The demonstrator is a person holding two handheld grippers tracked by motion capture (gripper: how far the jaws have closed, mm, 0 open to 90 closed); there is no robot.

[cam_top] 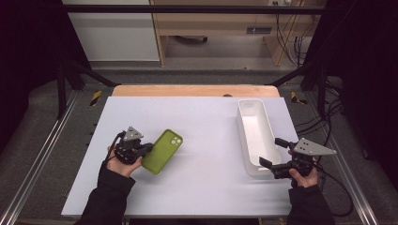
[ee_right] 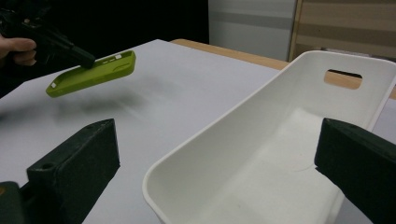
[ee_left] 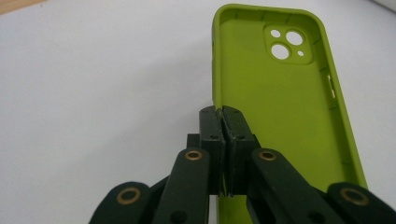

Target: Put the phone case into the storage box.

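A lime-green phone case (cam_top: 163, 151) hangs a little above the white table, hollow side up, its shadow on the surface below in the right gripper view. My left gripper (cam_top: 146, 148) is shut on the case's side rim; the left gripper view has the two pads pinching the thin wall of the phone case (ee_left: 280, 107). From the right gripper view the phone case (ee_right: 91, 72) floats at the upper left, held by the left gripper (ee_right: 86, 60). My right gripper (cam_top: 271, 153) stands open, its jaws on either side of the near end of a white bin (cam_top: 244, 123).
The long white bin (ee_right: 261, 107), with a handle slot in its far wall, lies along the table's right side. The table's wooden far edge (cam_top: 187, 90) borders a floor gap. Metal frame rails (cam_top: 42, 154) run beside the table, with cables at the right.
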